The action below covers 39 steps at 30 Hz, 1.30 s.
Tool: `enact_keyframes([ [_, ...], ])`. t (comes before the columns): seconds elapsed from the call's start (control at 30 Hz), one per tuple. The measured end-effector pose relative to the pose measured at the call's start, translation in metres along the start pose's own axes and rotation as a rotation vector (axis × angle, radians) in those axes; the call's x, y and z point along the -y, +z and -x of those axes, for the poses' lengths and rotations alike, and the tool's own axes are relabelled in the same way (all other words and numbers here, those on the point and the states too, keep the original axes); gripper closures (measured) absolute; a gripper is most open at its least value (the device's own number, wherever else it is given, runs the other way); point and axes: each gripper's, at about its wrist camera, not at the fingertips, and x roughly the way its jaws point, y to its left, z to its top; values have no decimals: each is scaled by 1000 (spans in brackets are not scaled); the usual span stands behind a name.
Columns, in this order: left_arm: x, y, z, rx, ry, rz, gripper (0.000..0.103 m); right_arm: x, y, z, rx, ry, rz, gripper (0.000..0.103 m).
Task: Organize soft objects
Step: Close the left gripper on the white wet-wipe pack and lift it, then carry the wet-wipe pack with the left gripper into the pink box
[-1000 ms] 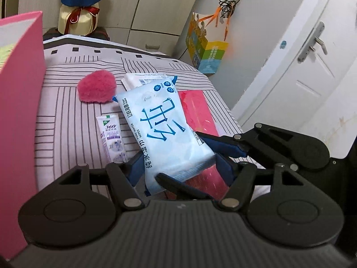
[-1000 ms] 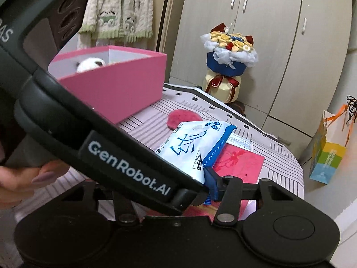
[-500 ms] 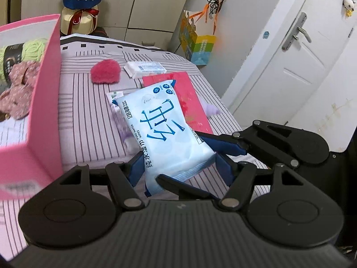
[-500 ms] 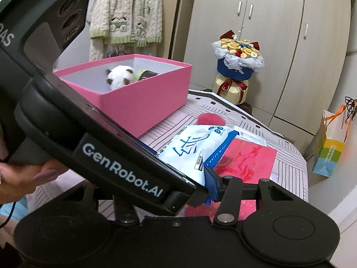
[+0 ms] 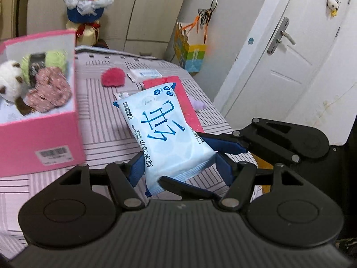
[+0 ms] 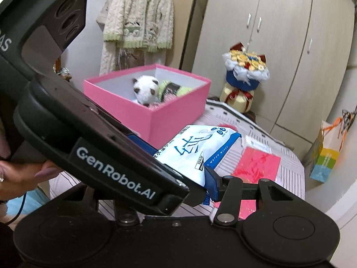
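**Both tongs clamped on the wipes pack**

Your left tongs (image 5: 178, 163) and right tongs (image 6: 178, 174) grip the wipes pack (image 5: 165, 134) together. You've lifted it off the bed (image 5: 104, 125) since a second ago; the pink box (image 5: 42, 134) now sits closer, so drop-off looks next.

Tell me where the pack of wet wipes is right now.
The wet wipes pack is off the bed, clamped between the left gripper and the right gripper, just right of the pink box in the left wrist view.
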Motion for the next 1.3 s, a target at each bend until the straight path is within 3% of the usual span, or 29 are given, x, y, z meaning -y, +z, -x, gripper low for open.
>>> enact_keyframes([
  [0.33,-17,21,58,88,86,-47,37,-30,40,9,132,33,14,46],
  [0.6,-62,60,79,113,142,-30,37,-25,89,-23,206,103,-32,46],
  [0.9,-139,87,69,81,160,125,37,-25,128,-97,191,200,-162,46],
  [1.3,-211,78,37,19,199,211,37,-35,123,-179,92,310,-233,46],
])
